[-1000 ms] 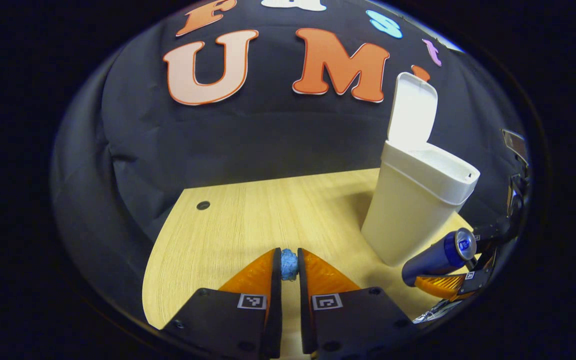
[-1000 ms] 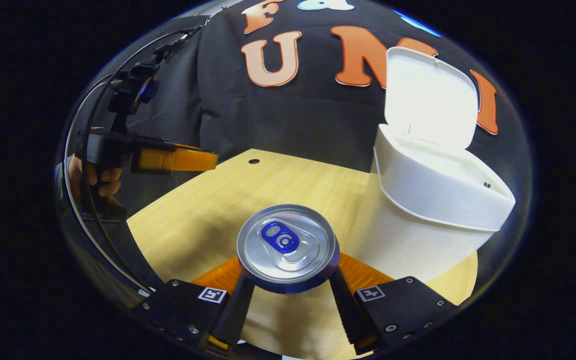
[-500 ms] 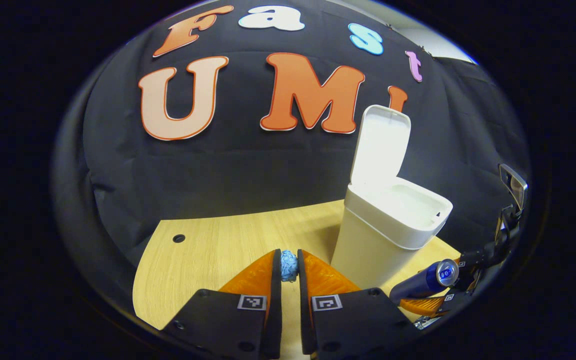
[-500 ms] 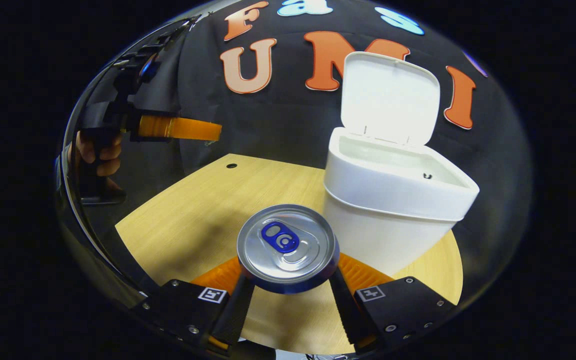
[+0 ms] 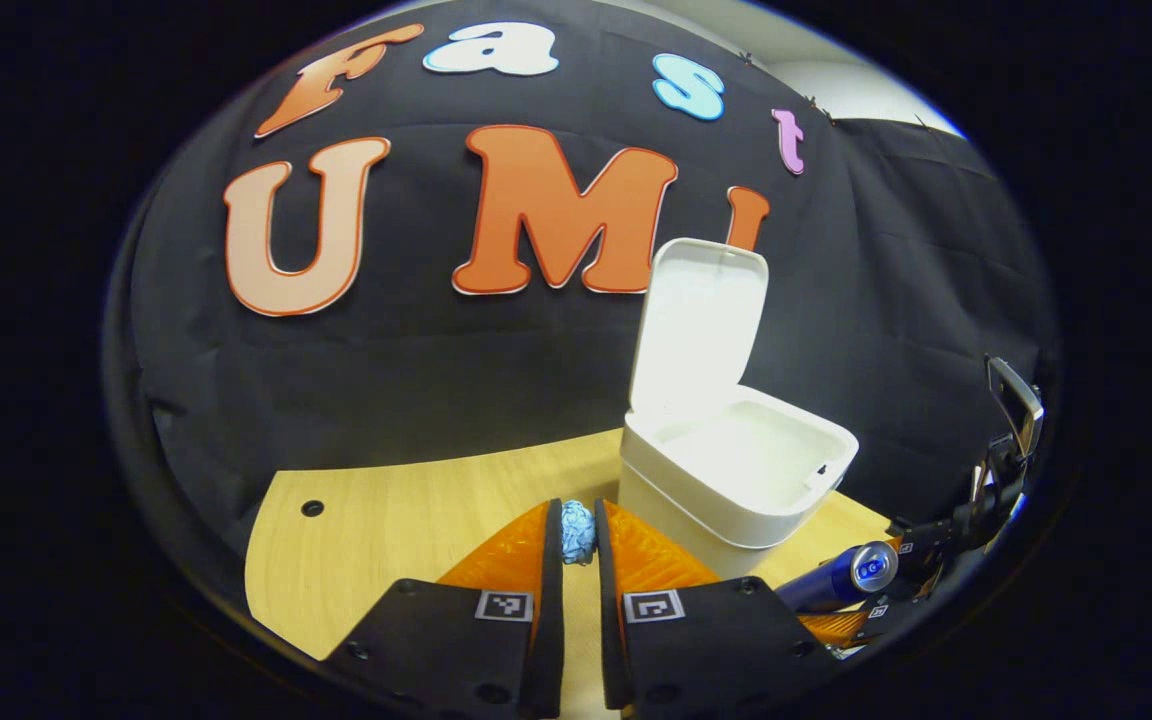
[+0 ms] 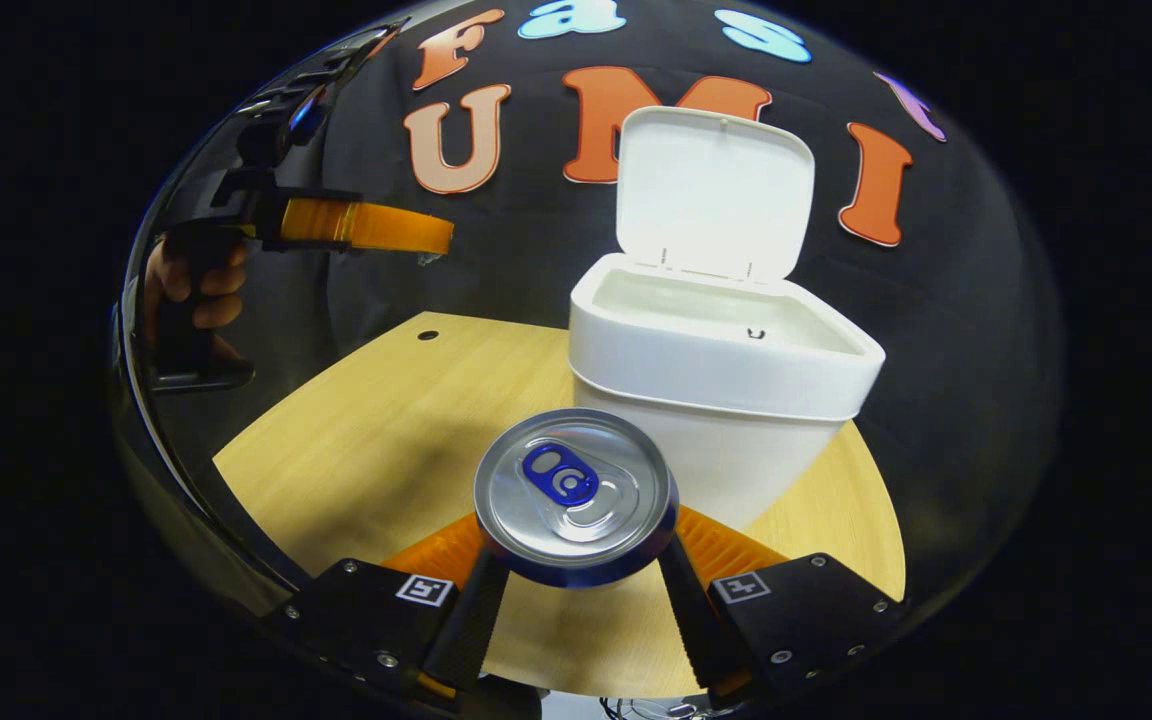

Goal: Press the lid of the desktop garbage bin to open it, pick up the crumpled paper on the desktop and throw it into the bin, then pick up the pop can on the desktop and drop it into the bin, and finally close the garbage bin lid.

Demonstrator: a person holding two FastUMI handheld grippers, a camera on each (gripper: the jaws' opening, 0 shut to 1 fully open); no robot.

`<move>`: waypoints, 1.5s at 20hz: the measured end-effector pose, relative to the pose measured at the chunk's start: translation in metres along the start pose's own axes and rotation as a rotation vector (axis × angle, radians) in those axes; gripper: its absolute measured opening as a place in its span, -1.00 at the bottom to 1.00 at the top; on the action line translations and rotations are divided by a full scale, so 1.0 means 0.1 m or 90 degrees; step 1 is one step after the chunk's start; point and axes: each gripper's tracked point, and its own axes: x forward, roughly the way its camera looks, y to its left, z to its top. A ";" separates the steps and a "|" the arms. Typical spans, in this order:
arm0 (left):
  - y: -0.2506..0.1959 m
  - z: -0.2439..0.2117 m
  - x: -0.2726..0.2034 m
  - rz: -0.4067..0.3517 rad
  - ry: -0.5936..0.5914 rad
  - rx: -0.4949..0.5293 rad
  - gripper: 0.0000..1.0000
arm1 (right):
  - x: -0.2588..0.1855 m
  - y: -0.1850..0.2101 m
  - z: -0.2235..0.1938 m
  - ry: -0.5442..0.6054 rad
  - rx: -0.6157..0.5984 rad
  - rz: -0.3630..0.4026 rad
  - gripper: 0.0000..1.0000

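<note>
- Left gripper view: the left gripper [image 5: 578, 535] has its jaws drawn narrow, both fingers pressing on the blue crumpled paper [image 5: 577, 531] pinched at their tips, above the near part of the pale wooden worktop [image 5: 386, 510].
- Just to the right of those fingers and a little farther off stands the white garbage bin [image 5: 726, 480] with its lid [image 5: 698, 315] swung up and standing nearly upright at the far side — the mouth of the bin is open.
- At the lower right edge of this view the right gripper [image 5: 861, 600] holds the pop can [image 5: 836, 578] lying roughly level, its top turned toward the bin.
- Right gripper view: the right gripper [image 6: 576, 560] has its jaws spread about as wide as the pop can [image 6: 576, 497], one finger pressing on each side of it; the can's silver top with a blue tab faces the camera.
- The bin [image 6: 726, 370] sits just beyond the can, slightly right, on the worktop [image 6: 376, 420], lid [image 6: 716, 190] raised.
- At the far left a hand [image 6: 198, 285] holds the left gripper [image 6: 436, 240] raised above the worktop, pointing right toward the bin — whether the paper is at its tips I cannot tell from here.
</note>
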 end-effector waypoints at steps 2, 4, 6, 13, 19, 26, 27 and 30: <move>-0.13 0.07 0.06 -0.016 -0.009 0.007 -0.63 | -0.04 -0.10 -0.03 0.000 0.008 -0.015 0.58; -0.25 0.15 0.12 -0.034 -0.017 0.017 -0.63 | -0.07 -0.18 -0.06 0.000 0.017 -0.030 0.58; -0.37 0.20 0.18 -0.051 -0.022 0.022 -0.63 | -0.09 -0.27 -0.07 -0.001 0.026 -0.045 0.58; -0.84 0.29 0.31 -0.116 -0.038 0.034 -0.63 | -0.19 -0.51 -0.16 -0.003 0.054 -0.088 0.58; -1.13 0.24 0.44 -0.154 -0.032 0.054 -0.62 | -0.29 -0.65 -0.21 -0.005 0.078 -0.117 0.58; -1.34 0.12 0.53 -0.182 -0.016 0.084 -0.62 | -0.40 -0.79 -0.26 -0.010 0.099 -0.150 0.58; -1.36 0.09 0.53 -0.187 -0.013 0.084 -0.62 | -0.39 -0.79 -0.25 -0.009 0.101 -0.155 0.48; -1.40 0.02 0.56 -0.196 0.000 0.087 -0.62 | -0.43 -0.82 -0.24 -0.014 0.109 -0.166 0.58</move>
